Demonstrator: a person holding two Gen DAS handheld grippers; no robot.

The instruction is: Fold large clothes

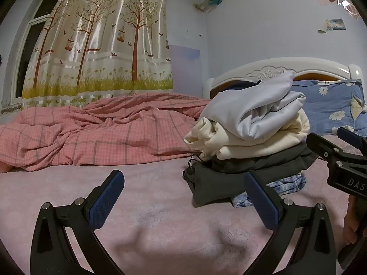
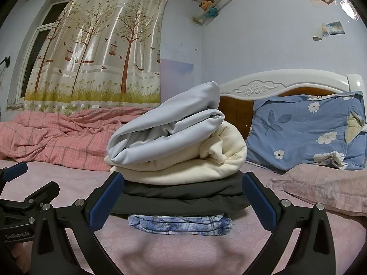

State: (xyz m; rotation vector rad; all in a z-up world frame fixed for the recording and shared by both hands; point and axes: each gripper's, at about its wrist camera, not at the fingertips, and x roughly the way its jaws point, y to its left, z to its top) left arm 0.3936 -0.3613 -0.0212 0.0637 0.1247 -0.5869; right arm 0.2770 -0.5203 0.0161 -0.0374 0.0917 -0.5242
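Observation:
A stack of folded clothes stands on the pink bed sheet (image 2: 183, 252). From the top: a pale blue garment (image 2: 165, 128), a cream one (image 2: 195, 165), a dark grey one (image 2: 183, 197) and a blue patterned one (image 2: 179, 225). My right gripper (image 2: 183, 197) is open and empty, its jaws spread just in front of the stack. My left gripper (image 1: 183, 199) is open and empty over bare sheet, left of the stack (image 1: 252, 123). The right gripper (image 1: 339, 158) shows at the right edge of the left wrist view, and the left gripper (image 2: 25, 190) at the left edge of the right wrist view.
A crumpled pink checked quilt (image 1: 91, 135) lies at the far side of the bed. A blue flowered pillow (image 2: 305, 133) leans on the white headboard (image 2: 286, 80). A pink pillow (image 2: 321, 185) lies right of the stack. A tree-print curtain (image 1: 98, 45) hangs behind.

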